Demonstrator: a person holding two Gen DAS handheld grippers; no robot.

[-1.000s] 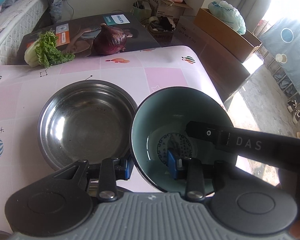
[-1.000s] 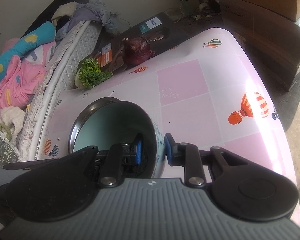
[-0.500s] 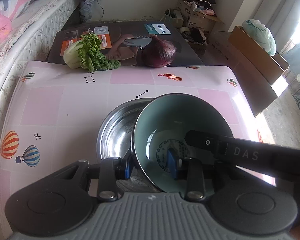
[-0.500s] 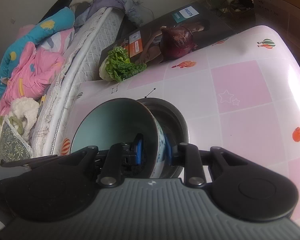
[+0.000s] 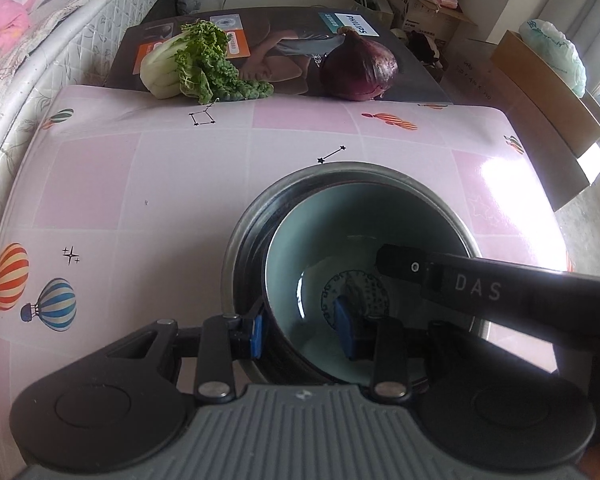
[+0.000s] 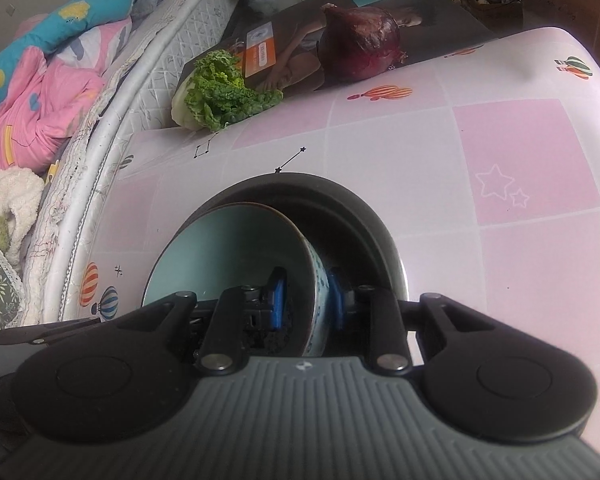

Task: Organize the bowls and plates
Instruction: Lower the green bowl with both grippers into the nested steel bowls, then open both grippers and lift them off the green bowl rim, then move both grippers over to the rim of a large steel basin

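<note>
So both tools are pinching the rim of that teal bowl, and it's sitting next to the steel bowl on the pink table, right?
Not quite. The teal bowl is not next to the steel bowl; it is inside it, as the left wrist view shows. The rest holds: the left tool and right tool each pinch its rim, over the pink table.
</note>
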